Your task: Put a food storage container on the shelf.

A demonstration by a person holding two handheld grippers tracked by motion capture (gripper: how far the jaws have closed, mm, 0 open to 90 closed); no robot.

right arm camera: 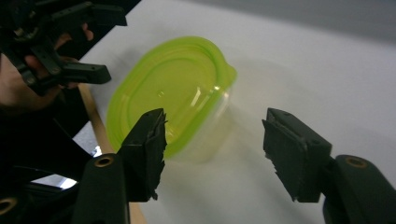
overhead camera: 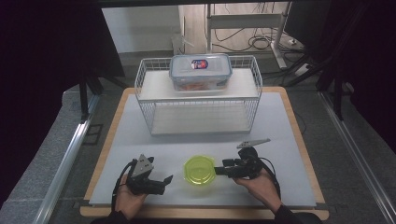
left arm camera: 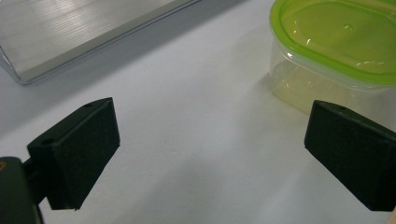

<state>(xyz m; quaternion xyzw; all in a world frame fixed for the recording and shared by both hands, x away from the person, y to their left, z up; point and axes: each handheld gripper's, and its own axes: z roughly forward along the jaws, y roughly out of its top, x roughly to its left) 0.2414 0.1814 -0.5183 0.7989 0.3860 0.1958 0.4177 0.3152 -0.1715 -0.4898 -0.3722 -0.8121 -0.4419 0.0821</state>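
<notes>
A small clear tub with a lime-green lid [overhead camera: 200,170] sits on the pale mat near the front edge. In the left gripper view the tub [left arm camera: 336,42] is ahead at the upper right. My left gripper [overhead camera: 167,179] lies to the tub's left, a short gap away, and its jaws [left arm camera: 210,154] stand open over bare mat. From the right, my right gripper [overhead camera: 217,171] points at the tub with its tips close to the rim. In the right gripper view its jaws [right arm camera: 215,126] are apart and the tub [right arm camera: 173,88] lies just beyond them, untouched. The left gripper [right arm camera: 114,44] shows behind it.
A white wire shelf rack [overhead camera: 140,79] stands at the back of the table. On its top shelf rests a clear box with a blue-rimmed lid [overhead camera: 201,70]. The mat [overhead camera: 280,140] lies on a wooden board. Desks and cables are beyond.
</notes>
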